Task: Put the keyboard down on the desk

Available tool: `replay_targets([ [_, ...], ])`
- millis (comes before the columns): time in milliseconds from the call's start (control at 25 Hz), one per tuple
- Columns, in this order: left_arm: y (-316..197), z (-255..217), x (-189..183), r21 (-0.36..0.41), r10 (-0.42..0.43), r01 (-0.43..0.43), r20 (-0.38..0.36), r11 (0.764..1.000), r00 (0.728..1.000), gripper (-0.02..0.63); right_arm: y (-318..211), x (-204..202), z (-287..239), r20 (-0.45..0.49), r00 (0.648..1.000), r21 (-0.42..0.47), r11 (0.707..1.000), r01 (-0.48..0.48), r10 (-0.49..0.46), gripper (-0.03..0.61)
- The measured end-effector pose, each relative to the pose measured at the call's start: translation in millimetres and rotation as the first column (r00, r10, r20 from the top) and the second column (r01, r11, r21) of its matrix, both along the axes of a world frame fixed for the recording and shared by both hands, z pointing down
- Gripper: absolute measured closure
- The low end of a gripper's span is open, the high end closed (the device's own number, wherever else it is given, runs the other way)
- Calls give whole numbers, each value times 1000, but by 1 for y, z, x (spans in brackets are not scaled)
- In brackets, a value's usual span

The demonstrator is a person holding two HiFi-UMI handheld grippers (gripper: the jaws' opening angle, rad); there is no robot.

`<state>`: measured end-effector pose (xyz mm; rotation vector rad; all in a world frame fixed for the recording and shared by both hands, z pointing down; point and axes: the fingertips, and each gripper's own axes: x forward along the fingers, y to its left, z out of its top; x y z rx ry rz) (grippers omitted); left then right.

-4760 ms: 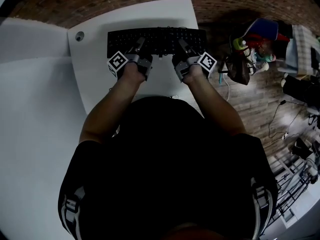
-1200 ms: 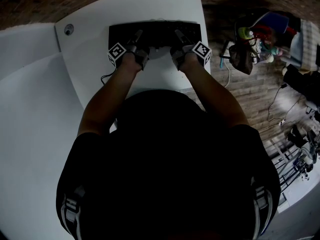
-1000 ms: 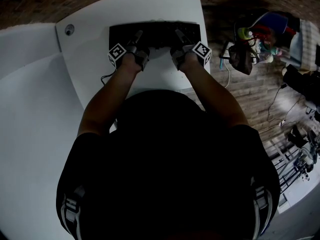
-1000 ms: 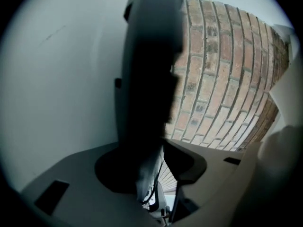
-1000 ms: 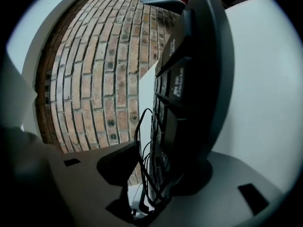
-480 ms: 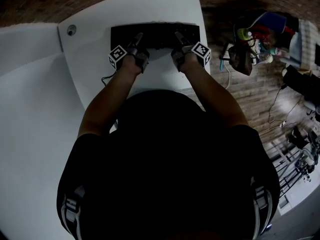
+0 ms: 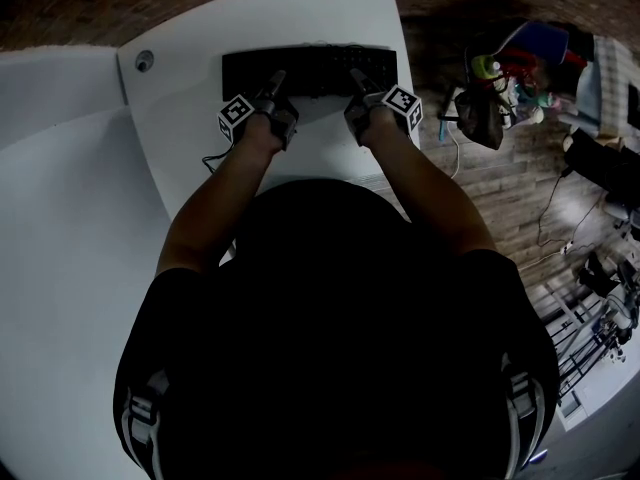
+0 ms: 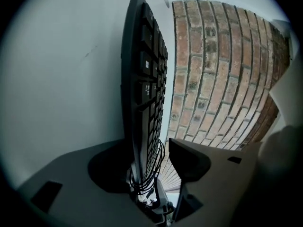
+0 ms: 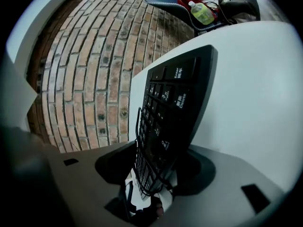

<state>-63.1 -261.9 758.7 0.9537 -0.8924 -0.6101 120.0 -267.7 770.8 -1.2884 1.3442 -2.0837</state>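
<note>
- Both pairs of fingers have just been opening. The keyboard [image 7: 308, 71] shows smaller and straighter than in the earliest head view, down at the counter [image 7: 330, 13].
- On the left gripper [image 7: 274, 80], the fingers [image 8: 190, 159] stand wide. The keyboard's near edge runs between them, close against the counter-side finger, with a clear gap to the other.
- On the right gripper [image 7: 358, 78], the fingers are also wide apart, and the keyboard's number-pad end stands between them.
- A black coiled cable [image 8: 150, 171] loops round the keyboard's near edge, deep between the left gripper's fingers.
- The keyboard is black, keys up, and lies lengthways across the far part of the white counter. I cannot tell whether its near edge is fully down.
- A round grommet [image 7: 146, 60] sits in the counter's far left corner, well apart from the keyboard.
- The brick floor [image 7: 470, 193] to the right of the counter carries bags [image 7: 520, 68], with a green bottle [image 9: 201, 13] among them.
</note>
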Motion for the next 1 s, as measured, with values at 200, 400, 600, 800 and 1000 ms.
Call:
replay_targets([
  [200,7,0,2,-13,12,-12,6,1000,1000,364,8,7,0,-5,1000,-14,1000,-7,7,342],
  [400,16,2,3,-19,31,-31,9,999,999,362,19,13,2,-32,999,-24,1000,-1,0,341],
  [600,23,0,2,-26,38,-37,15,999,999,362,29,15,-3,-68,997,-36,999,17,-20,337],
  [800,30,0,4,-22,45,-45,16,999,999,362,39,23,-3,-91,996,-42,999,12,-16,334],
  [1000,34,-4,4,-30,41,-41,8,999,999,362,46,26,-11,-134,990,-36,999,36,-41,334],
])
